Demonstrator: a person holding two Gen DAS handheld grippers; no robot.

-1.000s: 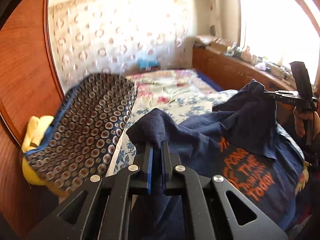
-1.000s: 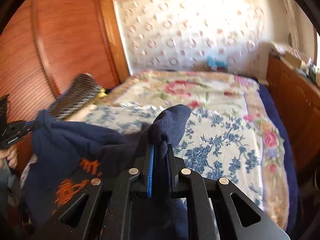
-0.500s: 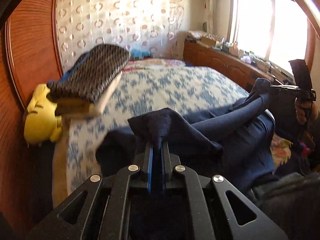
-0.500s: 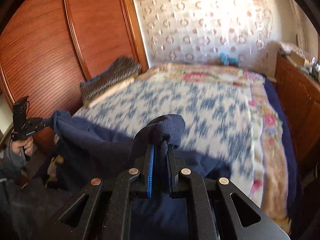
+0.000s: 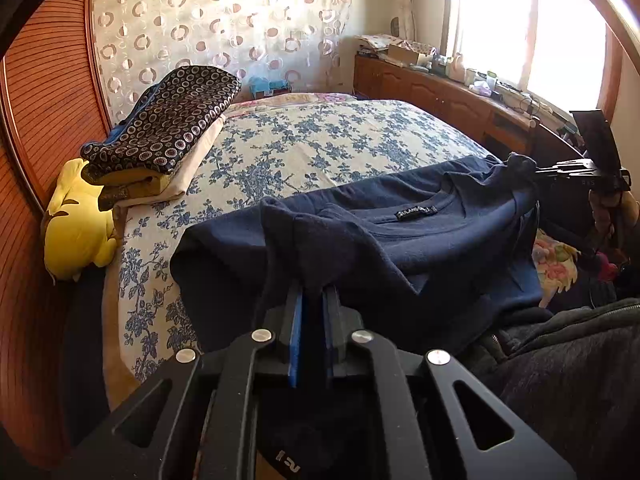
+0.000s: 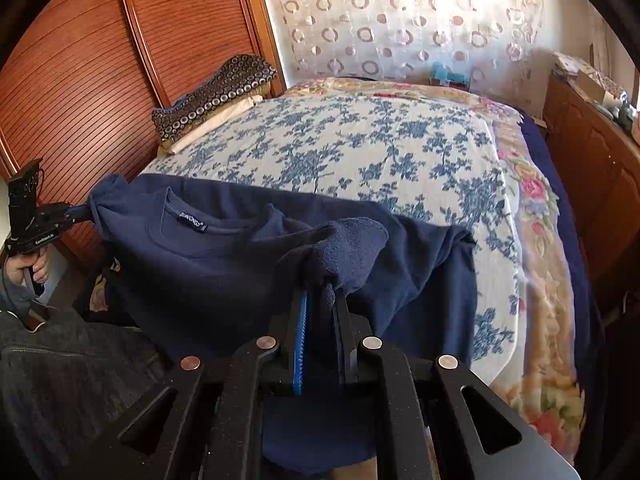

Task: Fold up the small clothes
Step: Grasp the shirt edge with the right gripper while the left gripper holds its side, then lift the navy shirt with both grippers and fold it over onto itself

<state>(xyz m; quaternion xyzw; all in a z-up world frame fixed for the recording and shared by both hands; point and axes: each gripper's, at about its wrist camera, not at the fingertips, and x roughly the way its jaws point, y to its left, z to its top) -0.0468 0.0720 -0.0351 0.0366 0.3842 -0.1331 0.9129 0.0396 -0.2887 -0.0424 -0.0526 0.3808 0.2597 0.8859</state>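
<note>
Left wrist: claw (image 5: 312,300) clamping shirt (image 5: 420,240)

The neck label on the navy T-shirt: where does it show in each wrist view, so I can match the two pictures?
Left wrist: the neck label sits right of centre, inside the navy T-shirt collar, above the left gripper.
Right wrist: the label sits left of centre, above and left of the right gripper.
Shared landmark: the dark circle-patterned pillow by the wooden wardrobe.

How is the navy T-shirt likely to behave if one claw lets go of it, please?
The navy T-shirt looks floppy: it sags between the left claw and right claw. Released, that corner would probably drop onto the bedspread, likely without sliding.
</note>
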